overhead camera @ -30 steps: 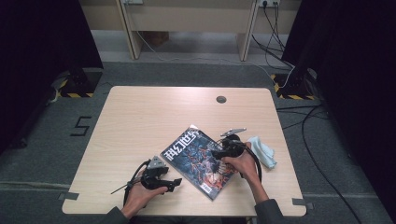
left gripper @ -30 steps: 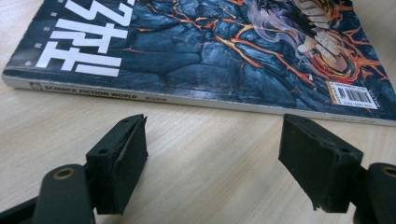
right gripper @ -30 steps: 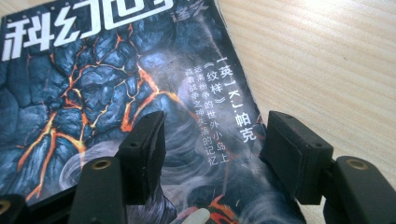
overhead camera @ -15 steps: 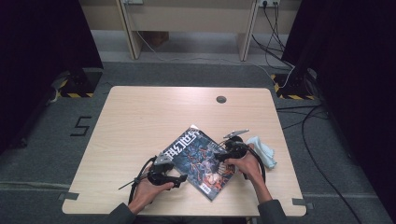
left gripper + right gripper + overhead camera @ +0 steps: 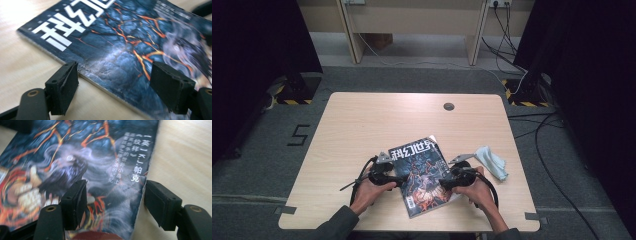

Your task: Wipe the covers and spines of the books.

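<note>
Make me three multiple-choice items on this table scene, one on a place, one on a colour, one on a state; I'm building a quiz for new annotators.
1. Where does the light cloth lie?
A. right of the magazine
B. on the magazine
C. on the floor

2. What colour are the big title characters on the magazine cover?
A. yellow
B. white
C. green

3. How does the magazine lie?
A. standing on edge
B. open at the middle
C. closed, flat on the table

Answers:
1 A, the high view shows it on the tabletop beyond the right gripper.
2 B, the left gripper view shows white characters on a dark blue cover.
3 C, both gripper views show the closed cover lying flat, with the left gripper at its other edge.
</note>
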Demonstrator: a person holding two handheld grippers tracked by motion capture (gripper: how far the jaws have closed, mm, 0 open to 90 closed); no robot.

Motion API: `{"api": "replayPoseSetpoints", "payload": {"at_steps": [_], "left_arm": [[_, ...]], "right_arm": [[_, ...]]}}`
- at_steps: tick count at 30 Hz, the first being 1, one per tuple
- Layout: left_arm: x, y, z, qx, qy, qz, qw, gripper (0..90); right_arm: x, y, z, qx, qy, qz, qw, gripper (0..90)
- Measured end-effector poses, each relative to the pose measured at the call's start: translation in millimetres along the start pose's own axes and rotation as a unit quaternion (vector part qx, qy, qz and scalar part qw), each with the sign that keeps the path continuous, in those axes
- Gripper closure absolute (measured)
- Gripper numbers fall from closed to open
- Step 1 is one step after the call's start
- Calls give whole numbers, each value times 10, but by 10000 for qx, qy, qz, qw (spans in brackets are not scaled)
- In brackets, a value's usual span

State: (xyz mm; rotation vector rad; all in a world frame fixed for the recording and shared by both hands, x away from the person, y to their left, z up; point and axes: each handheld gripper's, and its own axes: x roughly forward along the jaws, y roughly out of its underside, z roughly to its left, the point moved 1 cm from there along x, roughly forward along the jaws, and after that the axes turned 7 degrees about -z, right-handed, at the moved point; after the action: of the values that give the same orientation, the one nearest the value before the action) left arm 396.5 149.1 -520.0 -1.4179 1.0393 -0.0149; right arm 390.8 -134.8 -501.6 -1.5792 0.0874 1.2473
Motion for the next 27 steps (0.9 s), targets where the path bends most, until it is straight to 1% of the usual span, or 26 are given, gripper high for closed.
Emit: {"api": "replayPoseSetpoints", "payload": {"at_steps": [1,2,3,6,7,8,10,11,12,13,15,16,17,20,23,25,27], "left_arm": [[19,-14,8,65,-24,15,10000,218],[39,-28,13,116,-52,20,9999,218],[72,-52,24,139,-80,11,9999,216],[89,-63,31,160,-67,-1,9998,218],[85,-62,30,166,-63,-6,9998,224],[73,-54,26,170,-31,2,9999,224],[9,-12,-13,177,-4,16,9998,227],[-62,33,-66,182,38,-10,9998,226],[-62,33,-66,182,38,-10,9998,225],[-128,76,-117,196,92,30,9998,225],[-202,123,-175,247,150,18,9996,226],[-233,148,-206,259,184,15,9995,226],[-268,177,-249,305,237,25,9993,236],[-261,195,-280,355,287,48,9989,253],[-206,209,-292,414,259,125,9987,256],[-205,203,-288,430,253,130,9987,273],[-198,195,-283,472,235,150,9985,270]], "right_arm": [[-15,22,50,-98,-5,12,10000,343],[-15,22,50,-98,-5,12,10000,343],[-29,44,87,-159,-22,18,9999,332],[-47,68,114,-184,-50,19,9998,333],[-68,76,122,-237,-14,-6,9997,352],[-68,76,122,-237,-14,-6,9997,352],[-100,76,143,-272,67,-69,9996,339],[-124,88,167,-286,13,-93,9995,327],[-124,88,167,-286,13,-93,9995,327],[-129,100,174,-334,-24,-74,9994,325],[-124,148,198,-320,-20,-32,9995,308],[-121,161,203,-340,-10,-36,9994,307],[-130,179,221,-306,8,-68,9995,302],[-135,188,235,-368,29,-74,9993,303],[-127,194,244,-412,85,-56,9991,301],[-121,199,246,-410,92,-85,9991,301],[-117,200,247,-397,88,-94,9991,301]]}}
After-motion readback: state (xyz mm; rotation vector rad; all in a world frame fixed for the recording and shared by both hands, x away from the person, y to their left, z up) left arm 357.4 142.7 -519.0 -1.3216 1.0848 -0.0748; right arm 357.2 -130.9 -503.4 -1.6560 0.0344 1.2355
